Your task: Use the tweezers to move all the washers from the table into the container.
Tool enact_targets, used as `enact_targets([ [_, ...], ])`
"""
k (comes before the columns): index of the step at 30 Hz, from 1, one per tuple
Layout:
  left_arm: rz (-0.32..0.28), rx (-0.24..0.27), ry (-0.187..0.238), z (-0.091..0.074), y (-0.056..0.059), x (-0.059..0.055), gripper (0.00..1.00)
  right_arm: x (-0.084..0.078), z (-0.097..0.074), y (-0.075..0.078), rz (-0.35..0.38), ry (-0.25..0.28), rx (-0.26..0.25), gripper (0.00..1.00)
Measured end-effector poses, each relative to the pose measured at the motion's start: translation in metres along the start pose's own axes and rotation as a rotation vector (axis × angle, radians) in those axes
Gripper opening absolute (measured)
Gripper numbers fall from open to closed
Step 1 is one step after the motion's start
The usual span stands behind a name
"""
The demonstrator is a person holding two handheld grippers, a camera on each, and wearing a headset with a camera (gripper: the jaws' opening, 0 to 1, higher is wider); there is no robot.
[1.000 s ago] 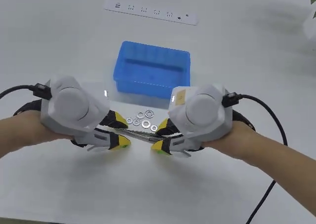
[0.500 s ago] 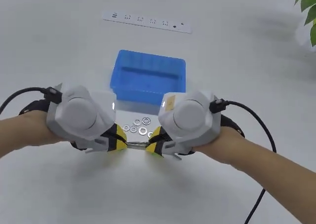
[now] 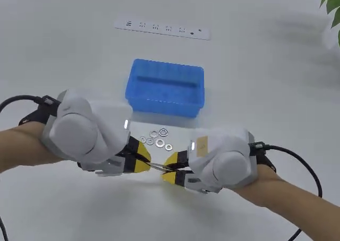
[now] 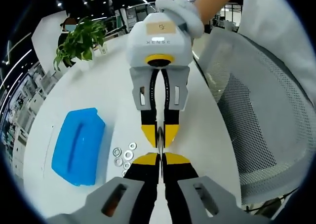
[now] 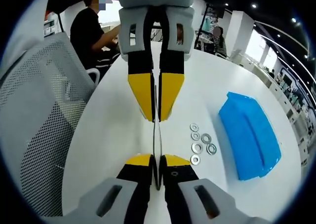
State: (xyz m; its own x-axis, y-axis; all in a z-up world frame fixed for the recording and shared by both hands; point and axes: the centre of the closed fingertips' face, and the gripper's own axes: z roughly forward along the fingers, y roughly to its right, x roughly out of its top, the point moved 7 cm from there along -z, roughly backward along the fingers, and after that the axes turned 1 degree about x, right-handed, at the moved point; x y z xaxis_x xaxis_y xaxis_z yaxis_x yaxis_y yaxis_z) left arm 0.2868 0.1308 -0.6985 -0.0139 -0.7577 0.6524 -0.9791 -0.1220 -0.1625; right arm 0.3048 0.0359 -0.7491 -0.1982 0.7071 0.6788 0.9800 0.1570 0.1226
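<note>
On the near side of the blue container (image 3: 165, 88), a small cluster of washers (image 3: 157, 139) lies on the white table (image 3: 255, 82), close to its front wall. Farther from the container than the washers, the left gripper (image 3: 141, 159) and right gripper (image 3: 172, 170) face tip to tip. Each has its jaws pinched narrow on the tweezers (image 3: 158, 166), which bridge the gap between them.

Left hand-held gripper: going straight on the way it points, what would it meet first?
The right hand-held gripper, facing the left hand-held gripper tip to tip; the tweezers both clamp span the gap.
</note>
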Motion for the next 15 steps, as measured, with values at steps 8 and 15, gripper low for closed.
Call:
enact_targets([
  [8, 0.005, 0.018, 0.129, -0.002, -0.003, 0.034, 0.05, -0.004, -0.018, 0.002, -0.004, 0.099, -0.042, 0.08],
  [15, -0.012, 0.02, 0.208, 0.007, -0.002, 0.051, 0.05, 0.007, -0.017, 0.002, -0.06, 0.118, -0.033, 0.08],
])
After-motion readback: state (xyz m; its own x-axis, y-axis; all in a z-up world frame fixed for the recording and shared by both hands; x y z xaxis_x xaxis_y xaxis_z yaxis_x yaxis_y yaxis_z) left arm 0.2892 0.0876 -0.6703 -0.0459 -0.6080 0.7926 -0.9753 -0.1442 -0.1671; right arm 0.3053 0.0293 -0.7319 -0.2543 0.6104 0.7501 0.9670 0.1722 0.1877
